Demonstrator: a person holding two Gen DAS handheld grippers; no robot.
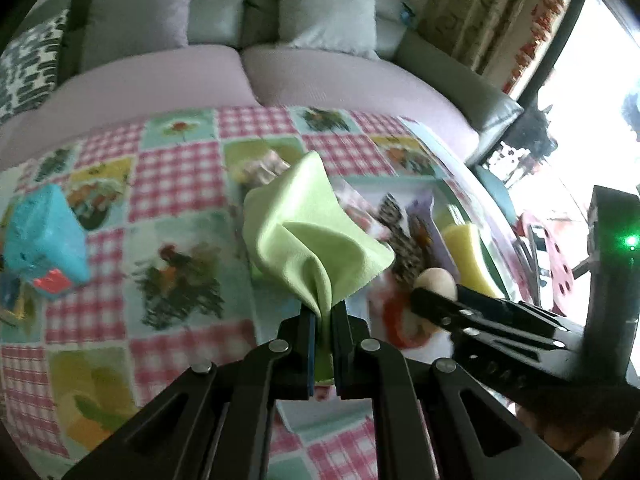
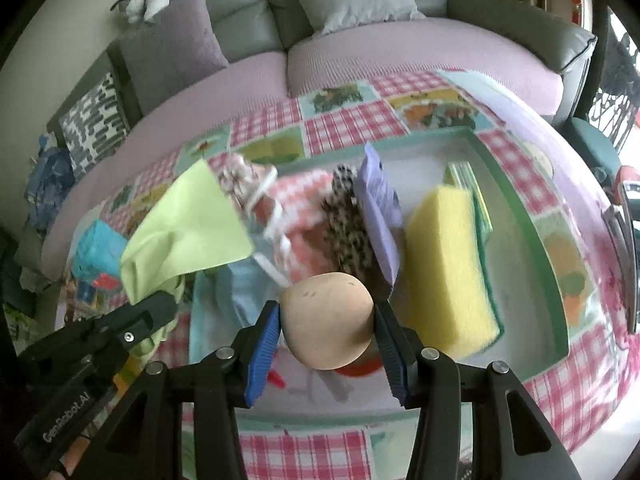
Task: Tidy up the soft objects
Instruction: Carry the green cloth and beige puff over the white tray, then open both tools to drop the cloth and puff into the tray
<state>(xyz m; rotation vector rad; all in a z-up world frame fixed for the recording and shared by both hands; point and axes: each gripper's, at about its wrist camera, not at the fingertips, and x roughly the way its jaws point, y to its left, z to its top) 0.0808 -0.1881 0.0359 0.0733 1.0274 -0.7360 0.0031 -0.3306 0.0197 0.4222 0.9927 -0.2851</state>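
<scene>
Your left tool [image 1: 324,320] is clamped on the lime-green cloth [image 1: 308,232], and your right tool [image 2: 326,330] grips the beige foam ball [image 2: 328,318] above the green tray [image 2: 548,248]. The cloth's loose corners could snag the tray's crowded contents.

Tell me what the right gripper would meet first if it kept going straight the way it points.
Probably the tray floor or the leopard-print cloth lying in it. The right gripper, jaws shut on a tan ball, points down into the tray beside the yellow sponge. The ball hides the exact spot.
</scene>
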